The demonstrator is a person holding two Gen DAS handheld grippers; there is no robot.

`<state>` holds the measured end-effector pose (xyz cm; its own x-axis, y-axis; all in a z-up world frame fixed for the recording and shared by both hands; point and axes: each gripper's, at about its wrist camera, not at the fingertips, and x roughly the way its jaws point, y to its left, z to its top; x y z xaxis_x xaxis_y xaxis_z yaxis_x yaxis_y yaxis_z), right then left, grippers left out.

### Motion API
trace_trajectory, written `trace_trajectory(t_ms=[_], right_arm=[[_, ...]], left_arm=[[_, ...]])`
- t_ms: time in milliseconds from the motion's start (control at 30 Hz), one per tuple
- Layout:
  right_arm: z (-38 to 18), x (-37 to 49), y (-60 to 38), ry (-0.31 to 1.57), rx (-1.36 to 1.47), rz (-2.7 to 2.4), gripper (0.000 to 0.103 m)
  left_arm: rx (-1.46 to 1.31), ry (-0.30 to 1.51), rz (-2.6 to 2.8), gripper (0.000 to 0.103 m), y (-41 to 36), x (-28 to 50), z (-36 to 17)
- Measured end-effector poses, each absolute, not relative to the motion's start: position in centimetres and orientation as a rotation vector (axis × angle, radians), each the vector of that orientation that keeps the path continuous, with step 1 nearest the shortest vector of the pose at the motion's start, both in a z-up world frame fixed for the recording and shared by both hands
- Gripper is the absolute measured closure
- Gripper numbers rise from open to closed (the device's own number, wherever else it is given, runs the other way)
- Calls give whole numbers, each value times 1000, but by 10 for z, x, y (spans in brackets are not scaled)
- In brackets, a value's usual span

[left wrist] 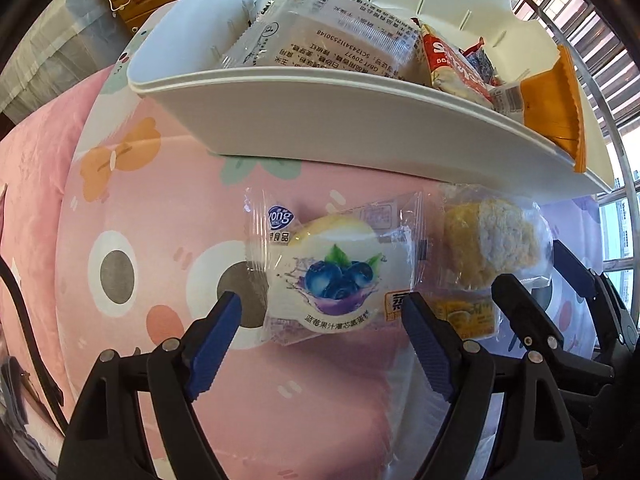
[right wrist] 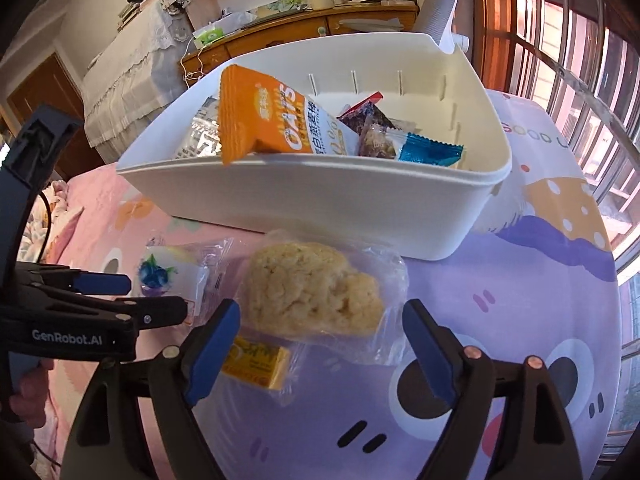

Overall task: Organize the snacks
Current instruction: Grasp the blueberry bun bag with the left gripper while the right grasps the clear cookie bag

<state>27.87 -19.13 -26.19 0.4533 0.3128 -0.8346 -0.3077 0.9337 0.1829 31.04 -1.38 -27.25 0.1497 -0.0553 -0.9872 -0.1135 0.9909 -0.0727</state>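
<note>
A blueberry cake packet (left wrist: 328, 276) lies on the pink cartoon bedspread (left wrist: 132, 184), just in front of the white bin (left wrist: 320, 120). My left gripper (left wrist: 322, 304) points down over it, open, with one pad on each side of the packet and neither pressing it. Beside it lies a crumbly yellow cake in clear wrap (right wrist: 312, 292) with a yellow label. My right gripper (right wrist: 322, 312) is open and straddles that cake. The white bin (right wrist: 320, 200) holds an orange oats packet (right wrist: 264, 120), a blue packet (right wrist: 432, 152) and several other snacks. Each gripper also shows in the other's view, the right gripper (left wrist: 538, 268) and the left gripper (right wrist: 140, 298).
The bin stands close behind both snacks, its front wall overhanging them. Barred windows (right wrist: 580, 80) run along the right. A wooden cabinet (right wrist: 320, 32) and a lace-covered table (right wrist: 132, 68) stand behind the bed. A hand (right wrist: 24, 396) holds the left gripper's handle.
</note>
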Motion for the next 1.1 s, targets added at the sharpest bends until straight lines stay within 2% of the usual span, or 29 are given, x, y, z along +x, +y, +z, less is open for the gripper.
trace_trajectory(t_ms=[200,633,833,900,1100], right_arm=[[-269,284,-188,1020,-11,373,15],[-279,293,-173,1035,-20,399,14],[-281,289,-172,1004,-30,413,16],[-282,287,-171,1000,-43,419,22],[-280,288,-178,1014,-21,442,26]], left_arm=[[-156,1426,60,21,-6,319,-280],[-240,1413,26,22,-4,332,-296],[-285,1388,20,33,-3,324,-301],[-294,1374,19,37,1,317,-302],[-296,1334,28,45,10,305,-293]])
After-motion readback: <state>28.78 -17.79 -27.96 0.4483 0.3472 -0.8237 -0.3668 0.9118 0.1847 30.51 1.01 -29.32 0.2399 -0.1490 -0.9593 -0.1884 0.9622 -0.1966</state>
